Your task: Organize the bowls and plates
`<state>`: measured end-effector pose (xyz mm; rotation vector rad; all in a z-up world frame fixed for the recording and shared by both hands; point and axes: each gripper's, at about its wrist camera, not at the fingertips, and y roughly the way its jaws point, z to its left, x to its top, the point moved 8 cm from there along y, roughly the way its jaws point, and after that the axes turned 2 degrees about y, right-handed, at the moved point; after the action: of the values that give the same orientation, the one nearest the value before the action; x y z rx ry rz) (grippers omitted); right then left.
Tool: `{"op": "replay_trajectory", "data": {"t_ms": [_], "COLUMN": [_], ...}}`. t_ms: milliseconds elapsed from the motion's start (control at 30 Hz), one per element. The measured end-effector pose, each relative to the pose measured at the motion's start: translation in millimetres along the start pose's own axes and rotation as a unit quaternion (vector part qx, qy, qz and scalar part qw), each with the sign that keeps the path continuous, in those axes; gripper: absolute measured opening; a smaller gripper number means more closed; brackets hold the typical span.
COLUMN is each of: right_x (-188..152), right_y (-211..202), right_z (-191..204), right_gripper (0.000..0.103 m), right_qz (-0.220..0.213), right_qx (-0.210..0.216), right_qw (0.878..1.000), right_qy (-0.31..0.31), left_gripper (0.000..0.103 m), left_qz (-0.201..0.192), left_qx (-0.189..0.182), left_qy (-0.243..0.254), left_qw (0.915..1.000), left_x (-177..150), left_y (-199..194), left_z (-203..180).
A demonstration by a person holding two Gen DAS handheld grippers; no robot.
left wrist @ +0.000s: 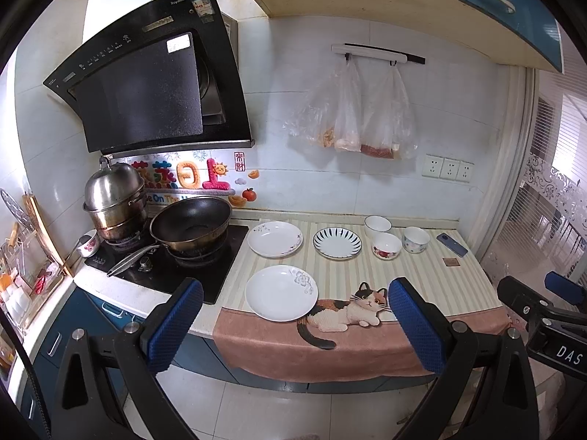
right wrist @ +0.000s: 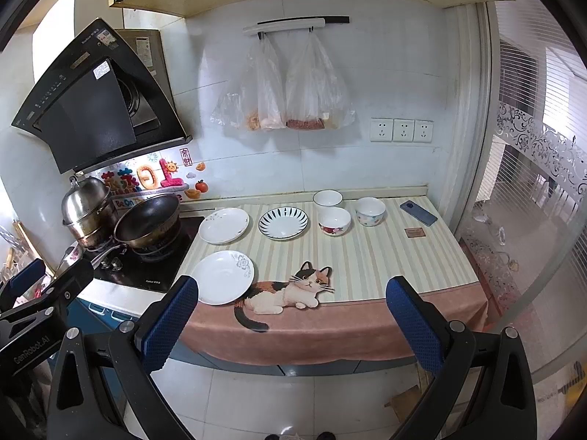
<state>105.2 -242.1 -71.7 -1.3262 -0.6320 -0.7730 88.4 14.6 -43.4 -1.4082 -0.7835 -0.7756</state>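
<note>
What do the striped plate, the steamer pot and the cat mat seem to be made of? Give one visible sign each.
Striped plate: probably glazed ceramic, glossy white with blue strokes.
Steamer pot: polished metal, likely stainless steel, mirror-like reflections.
Cat mat: seemingly soft fabric, matte, its edge draping over the counter.

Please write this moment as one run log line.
left gripper open | right gripper open | three plates, three bowls unstacked on counter

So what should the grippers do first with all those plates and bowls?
Probably move the left gripper forward to the near plate. Both grippers are open and empty, back from the counter edge, and nothing is stacked yet: three plates and three bowls lie apart. That plate is closest and could go onto the flowered plate behind it.
</note>
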Motion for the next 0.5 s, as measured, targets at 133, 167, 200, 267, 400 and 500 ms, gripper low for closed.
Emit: {"op": "replay_trajectory", "data": {"t_ms": [133,167,200,267,400,500], "right_x": [-0.1,0.0,-0.2,0.7,3.2,3.9], "right_y": [-2.0,-2.1,-2.0,-1.8,-0.9,-0.6], "right_z": [-2.3,-2.3,-2.4,-2.2,-1.8,-2.1], "right_gripper": [0.103,0.103,0.103,0.103,0.103,0.103], "right_qz": [-0.001,-0.001,-0.001,-0.001,-0.002,-0.002], "right_qx": [0.001,0.001,0.001,0.001,0.001,0.001], "right_qw": [1.0,1.0,1.0,1.0,1.0,1.0], "right_qy": [0.001,0.001,0.002,0.002,0.004,0.004], "left_gripper": [0.103,0.103,0.103,0.103,0.103,0.103], "left_qz": [-0.001,-0.001,-0.001,0.0,-0.004,-0.006], "left_qx": [0.0,0.0,0.0,0.0,0.001,0.0], "left_qy": [0.003,0.004,0.004,0.004,0.004,0.004], "left_qw": [1.0,1.0,1.0,1.0,1.0,1.0], "left_x": [5.5,5.9,5.6,6.0,5.1,3.1], "left_y": [7.0,8.5,8.9,10.3,9.3,9.0], "left_z": [-2.5,-2.8,-2.4,-2.8,-3.4,-2.4]}}
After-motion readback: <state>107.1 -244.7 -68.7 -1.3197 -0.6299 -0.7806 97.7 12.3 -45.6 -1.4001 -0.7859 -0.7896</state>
